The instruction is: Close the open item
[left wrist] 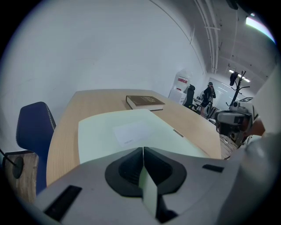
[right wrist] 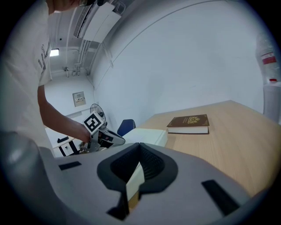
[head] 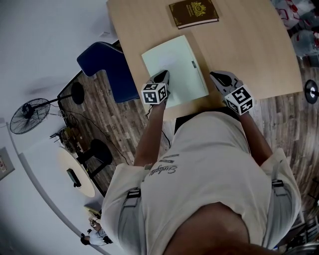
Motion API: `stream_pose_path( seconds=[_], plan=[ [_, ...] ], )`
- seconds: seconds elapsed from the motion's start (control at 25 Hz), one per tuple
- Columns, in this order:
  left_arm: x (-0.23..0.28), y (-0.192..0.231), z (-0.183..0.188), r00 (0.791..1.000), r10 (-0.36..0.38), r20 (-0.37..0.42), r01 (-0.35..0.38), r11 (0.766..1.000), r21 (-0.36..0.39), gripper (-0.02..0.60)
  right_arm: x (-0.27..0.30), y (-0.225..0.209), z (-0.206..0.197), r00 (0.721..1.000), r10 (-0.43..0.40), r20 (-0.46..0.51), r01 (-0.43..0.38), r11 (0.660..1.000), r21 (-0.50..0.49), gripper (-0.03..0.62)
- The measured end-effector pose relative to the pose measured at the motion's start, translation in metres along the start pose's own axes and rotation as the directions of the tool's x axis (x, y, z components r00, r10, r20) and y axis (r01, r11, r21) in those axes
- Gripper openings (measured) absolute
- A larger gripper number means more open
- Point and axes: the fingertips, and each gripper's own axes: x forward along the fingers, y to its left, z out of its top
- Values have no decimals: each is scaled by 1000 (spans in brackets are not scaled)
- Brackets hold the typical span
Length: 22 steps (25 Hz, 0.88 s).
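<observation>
Left gripper view shows the left tongs (left wrist: pixel 143 151) pressed together at the tips. A pale green sliver sits in the slit behind them, and I cannot tell whether it is a pinched cover edge or just the folder seen through the gap. In the right gripper view the right tongs (right wrist: pixel 139 147) are closed too, with nothing clearly held.

From the head view, the left tongs (head: pixel 163 75) rest over the near left corner of the green folder (head: pixel 174 67) and the right tongs (head: pixel 218 77) sit just off its right edge. My guess is that they flank it to press or steady the cover. The folder lies flat near the front edge of the surface (head: pixel 249 50) with its cover down, so it looks closed already or very nearly so.

A brown book (head: pixel 193 13) lies shut farther back, well apart from the folder. A blue chair (head: pixel 112 67) stands at the left side of the surface. Neither blocks the tongs.
</observation>
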Motion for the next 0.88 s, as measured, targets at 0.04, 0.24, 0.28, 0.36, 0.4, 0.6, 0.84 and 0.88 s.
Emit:
stream_pose_path(
  seconds=[0.04, 0.24, 0.28, 0.36, 0.4, 0.6, 0.84, 0.88],
  plan=[
    [0, 0, 0, 1000, 1, -4, -1, 1000, 2, 17, 0, 0, -1, 1000, 2, -3, -2, 1000, 2, -5],
    [4, 0, -2, 1000, 5, -28, -4, 1000, 14, 16, 2, -1, -6, 1000, 9, -19, -9, 1000, 8, -5],
    [4, 0, -2, 1000, 6, -30, -5, 1000, 19, 15, 3, -2, -7, 1000, 9, -23, -8, 1000, 10, -5],
    [5, 0, -2, 999, 8, -33, -7, 1000, 28, 15, 3, -4, -12, 999, 8, -32, -7, 1000, 17, -5],
    [5, 0, -2, 999, 10, -34, -9, 999, 32, 16, 3, -5, -15, 999, 7, -38, -6, 1000, 19, -5],
    [7, -2, -3, 999, 22, -44, -20, 999, 45, 17, 1, -7, -25, 998, 5, -60, -3, 1000, 30, -5],
    [12, -2, -8, 997, 49, -65, -41, 991, 127, 16, 5, -10, -23, 998, 14, -62, -13, 1000, 27, -5],
    [13, -2, -8, 997, 53, -65, -43, 989, 143, 17, 6, -10, -23, 998, 16, -62, -14, 1000, 28, -5]
  ],
)
